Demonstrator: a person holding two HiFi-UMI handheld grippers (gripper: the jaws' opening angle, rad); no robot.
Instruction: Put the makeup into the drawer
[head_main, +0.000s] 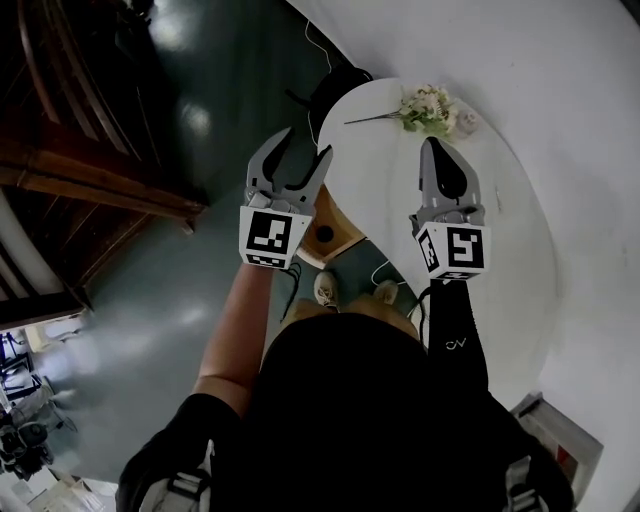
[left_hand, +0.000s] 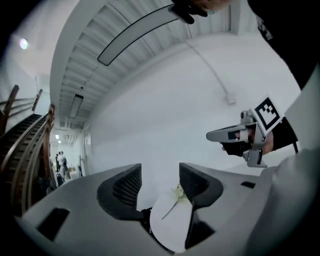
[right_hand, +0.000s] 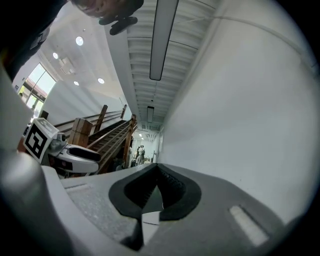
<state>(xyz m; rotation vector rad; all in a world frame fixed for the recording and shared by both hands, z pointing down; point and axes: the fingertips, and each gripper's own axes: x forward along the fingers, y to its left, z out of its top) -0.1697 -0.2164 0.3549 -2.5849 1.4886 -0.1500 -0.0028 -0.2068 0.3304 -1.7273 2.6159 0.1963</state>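
Because the head camera looks steeply down over a dark-clad torso (head_main: 370, 420), much of the scene is hidden, and no makeup can be made out in any view. Its place, its long axis and the way it points therefore cannot be told. No drawer is recognised with certainty either. A wood-toned piece (head_main: 335, 228) with a dark round hole is seen under the edge of the white round surface (head_main: 510, 210), but it is half covered by the left tongs (head_main: 306, 142) and cut off by that edge, so what it is, and whether anything lies in it, stays unclear.

The left tongs are held up over the near edge of the surface. In the left gripper view (left_hand: 159, 172) their jaws are seen well apart with nothing between them. Through the gap only the distant surface (left_hand: 170, 227) and a flower sprig (left_hand: 178, 194) are seen.

The right tongs (head_main: 432, 143) are held above the surface. In the right gripper view (right_hand: 157, 171) their jaws are seen brought together at the tips, clamped on nothing. A pale patch shows through the slot below the tips and cannot be identified.

The flower sprig (head_main: 428, 108) lies near the far edge of the surface, stem towards the left of the head view and blossoms to the right. A small pale round thing (head_main: 467, 122) lies just beside the blossoms, too small to name. Shoes (head_main: 325, 288) are partly seen on the greenish floor (head_main: 190, 290) below.
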